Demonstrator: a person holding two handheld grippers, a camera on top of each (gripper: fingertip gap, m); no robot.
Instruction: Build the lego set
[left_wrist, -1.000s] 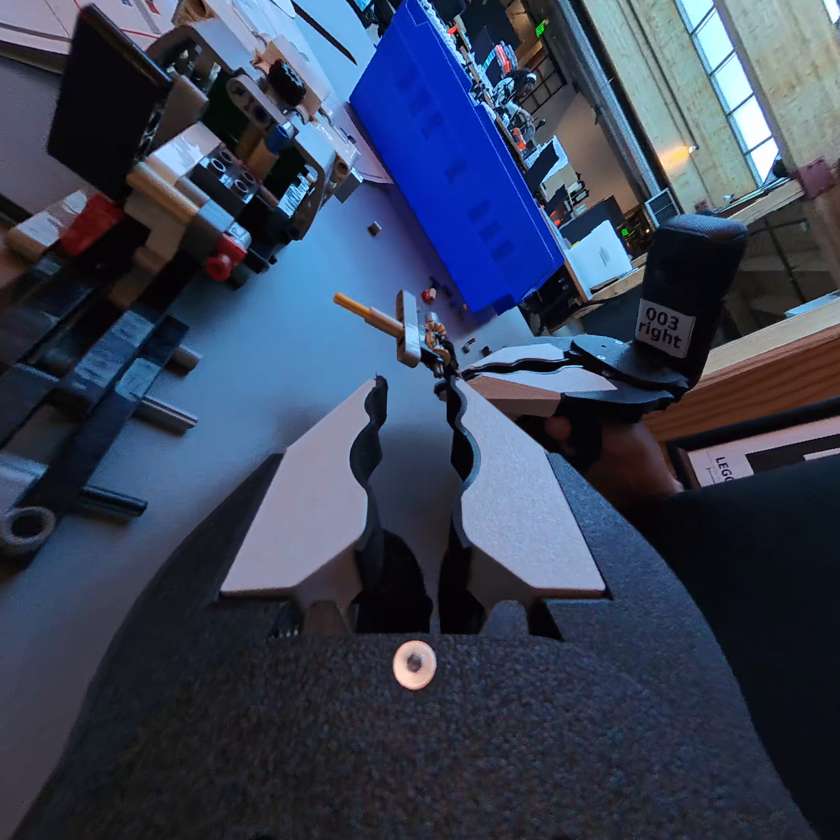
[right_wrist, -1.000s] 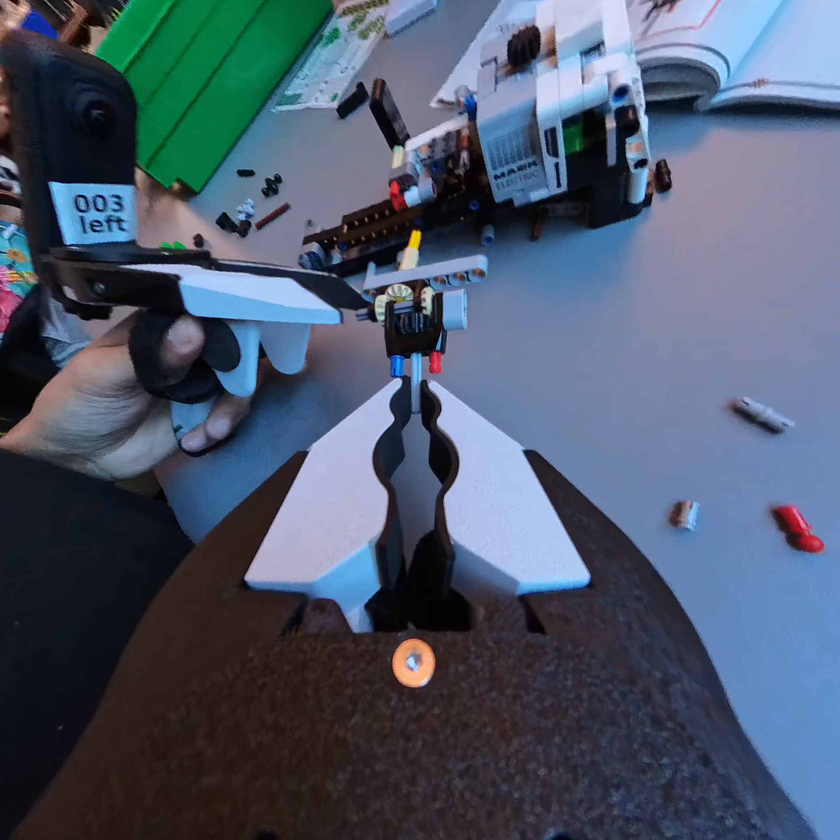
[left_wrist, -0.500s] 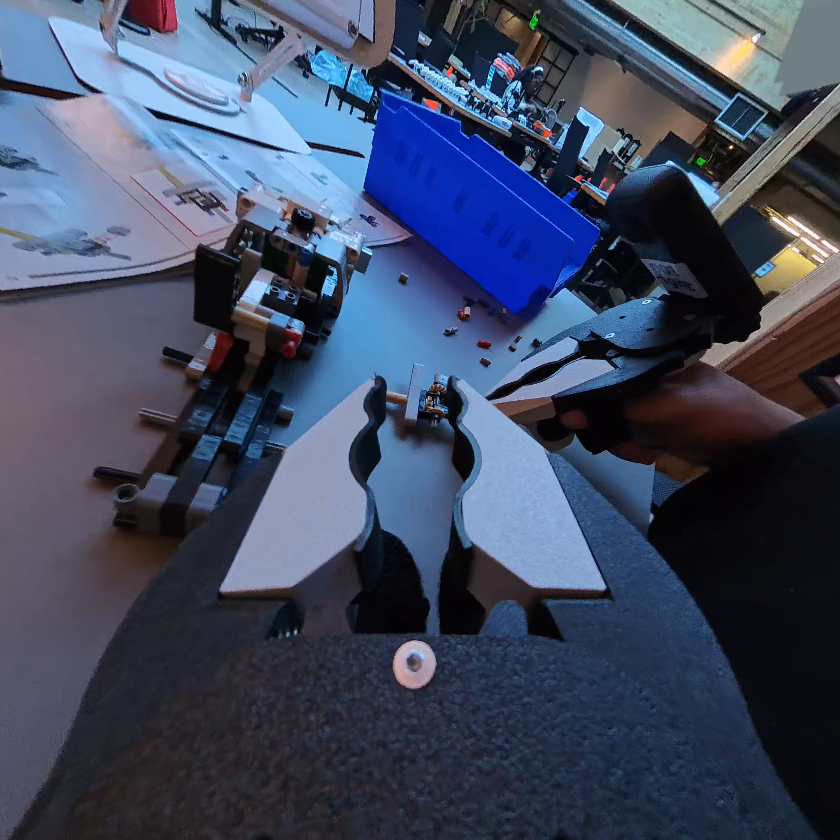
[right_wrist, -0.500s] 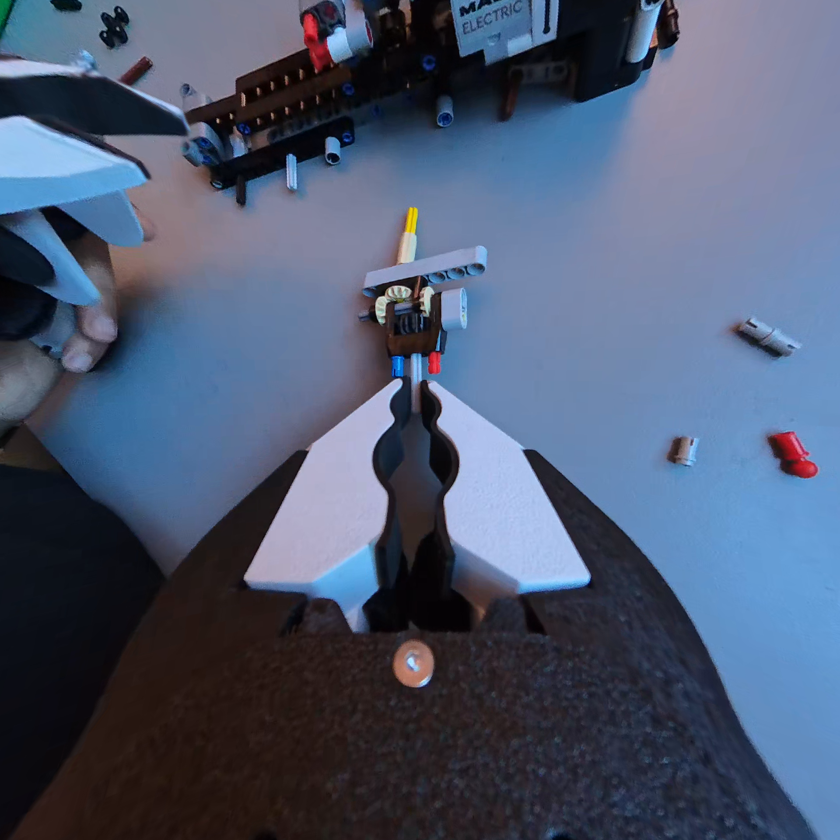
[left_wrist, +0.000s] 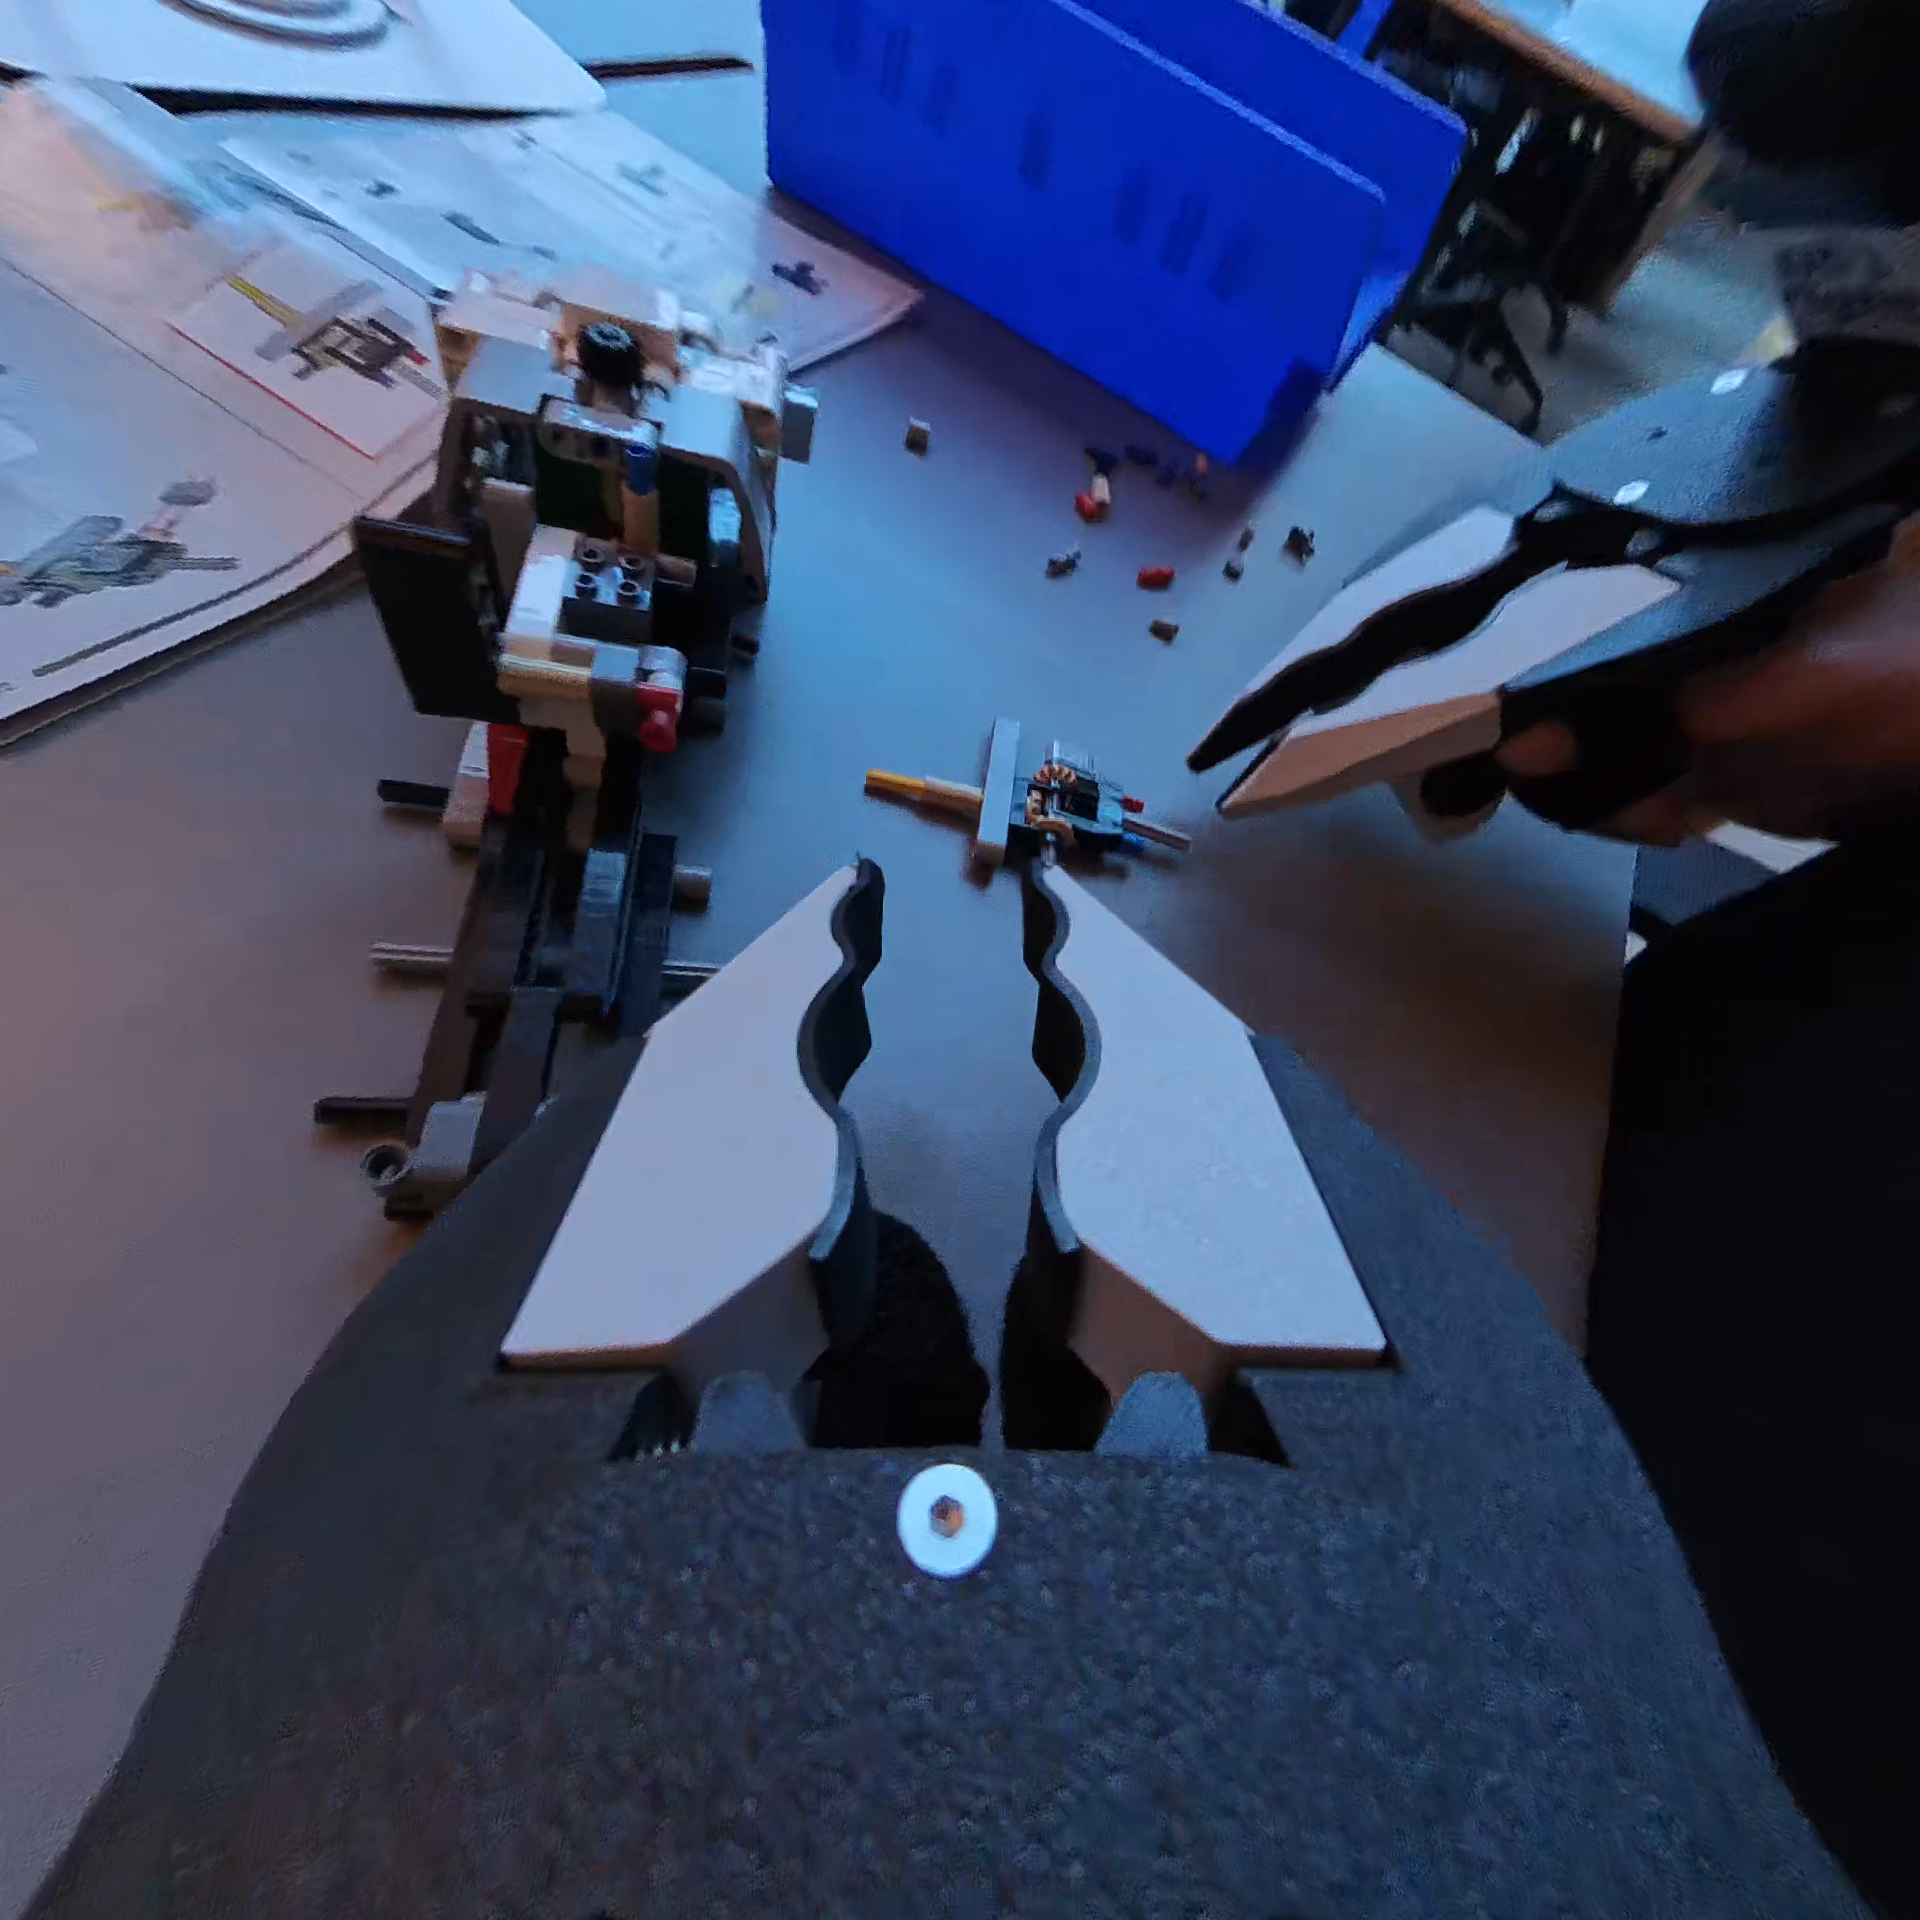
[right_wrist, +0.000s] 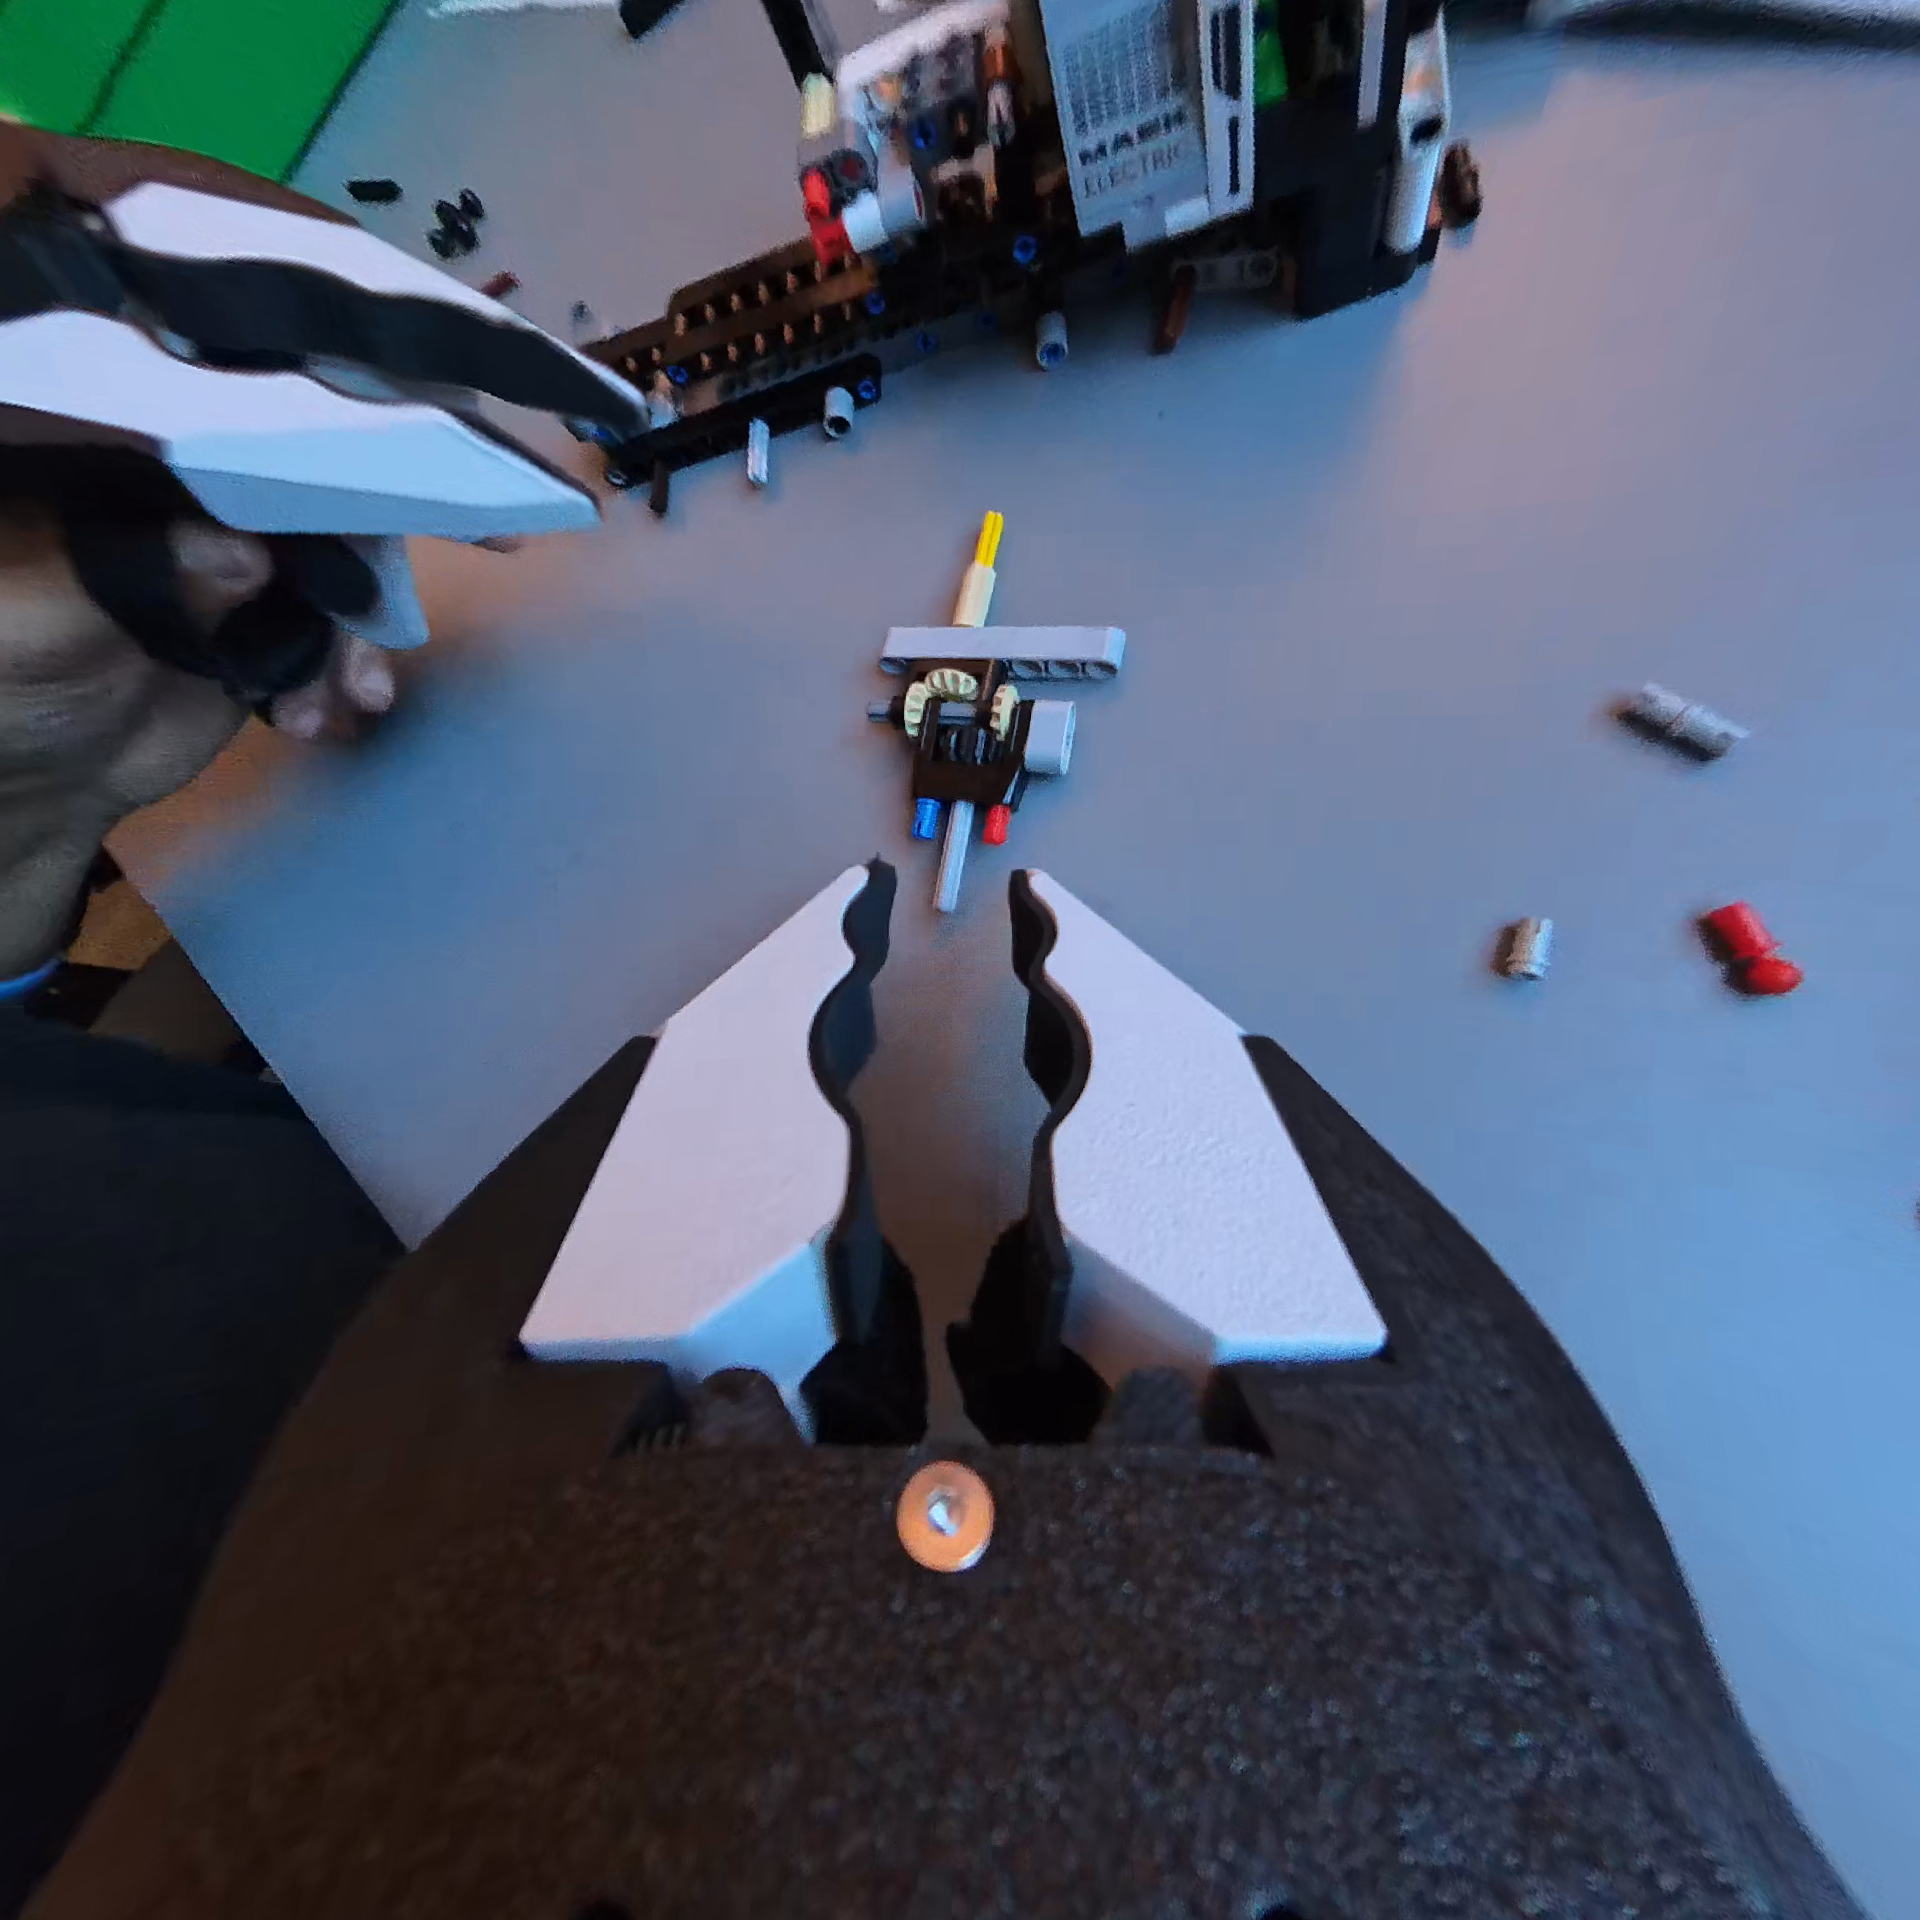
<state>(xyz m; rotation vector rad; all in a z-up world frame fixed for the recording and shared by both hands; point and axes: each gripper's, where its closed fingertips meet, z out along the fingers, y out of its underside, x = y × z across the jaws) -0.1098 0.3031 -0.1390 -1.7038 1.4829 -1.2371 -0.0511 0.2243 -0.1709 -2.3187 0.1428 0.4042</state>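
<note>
- Lego sub-assembly (right_wrist: 977, 717): small gear unit lying flat on the grey table (right_wrist: 1455, 540), just ahead of my right gripper (right_wrist: 943, 878). Grey beam across its far end, yellow and tan axle pointing away from me, tan gears and black frame in the middle, blue and red pins at the near end, one grey axle reaching back toward my fingertips without touching them.
- Right gripper: fingers parted to a moderate gap, nothing between them; the grey axle tip sits just ahead of the gap.
- Left gripper (left_wrist: 951, 883): fingers parted about as far, empty. The same sub-assembly (left_wrist: 1039, 800) lies just beyond its right fingertip, crosswise to my line of sight.
- Lego truck model (left_wrist: 592, 540): larger partial build, ahead and left of my left gripper; white and grey cab with a black gear on top, long black chassis beams running back toward me. From the right gripper it stands well ahead, beyond the sub-assembly (right_wrist: 1122, 197).
- Instruction booklet (left_wrist: 187, 343): open pages, far left of the left gripper, behind the truck; blurred.
- Blue bin (left_wrist: 1091, 197): ahead and right of the left gripper, loose small pieces (left_wrist: 1143, 540) scattered in front of it.
- Green bin (right_wrist: 156, 73): far left corner from the right gripper.
- Red piece (right_wrist: 1751, 945) and two grey connectors (right_wrist: 1522, 948) (right_wrist: 1678, 722): loose on the table, right of the right gripper, well apart from the sub-assembly.
</note>
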